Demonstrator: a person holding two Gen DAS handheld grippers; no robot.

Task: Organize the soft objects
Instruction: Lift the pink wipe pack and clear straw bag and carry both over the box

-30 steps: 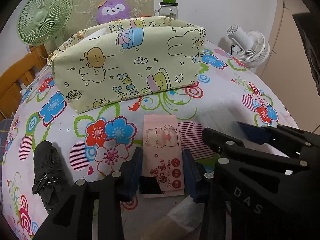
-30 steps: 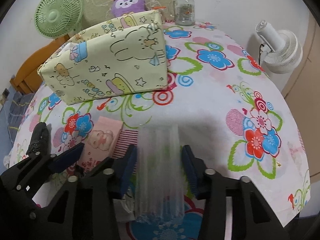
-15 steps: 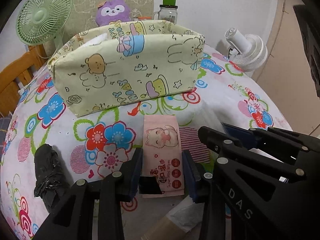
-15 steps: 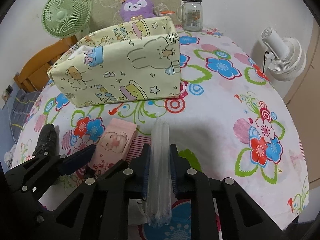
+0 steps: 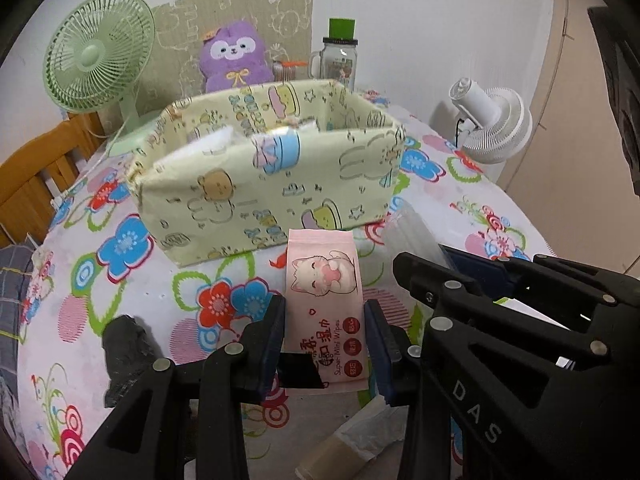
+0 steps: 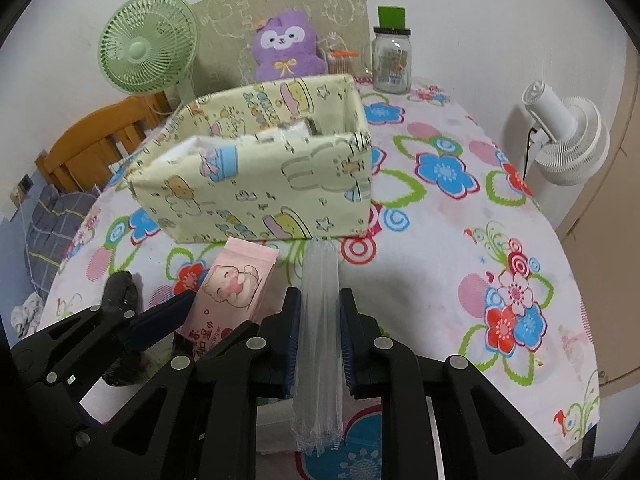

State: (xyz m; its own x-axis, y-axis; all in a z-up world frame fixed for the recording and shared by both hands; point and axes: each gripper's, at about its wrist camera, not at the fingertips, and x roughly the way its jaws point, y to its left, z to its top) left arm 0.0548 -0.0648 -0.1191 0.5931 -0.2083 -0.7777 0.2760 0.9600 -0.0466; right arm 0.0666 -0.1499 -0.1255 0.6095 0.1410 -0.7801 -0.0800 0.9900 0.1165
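My left gripper [image 5: 325, 334] is shut on a pink pack of mini wipes [image 5: 326, 280] with a cat drawing, held clear of the floral tablecloth. My right gripper [image 6: 319, 330] is shut on a clear plastic sleeve [image 6: 320, 280], squeezed narrow between the blue pads. In the right wrist view the wipes pack [image 6: 232, 284] and the left gripper [image 6: 160, 324] appear at the lower left. Behind both stands a yellow cartoon-print fabric box [image 5: 272, 172], open at the top, with white soft items inside. The box [image 6: 260, 176] is beyond both grippers.
A black crumpled object [image 5: 128, 352] lies at the left on the table. A green fan [image 5: 98, 64], a purple plush [image 5: 236, 56] and a glass jar [image 5: 340, 56] stand at the back. A white fan [image 5: 492, 124] sits off the right edge. A wooden chair [image 6: 100, 140] is left.
The right gripper's pads closed on the clear sleeve and squeezed it narrow. Both grippers rose with their items, and the box's open top came into view.
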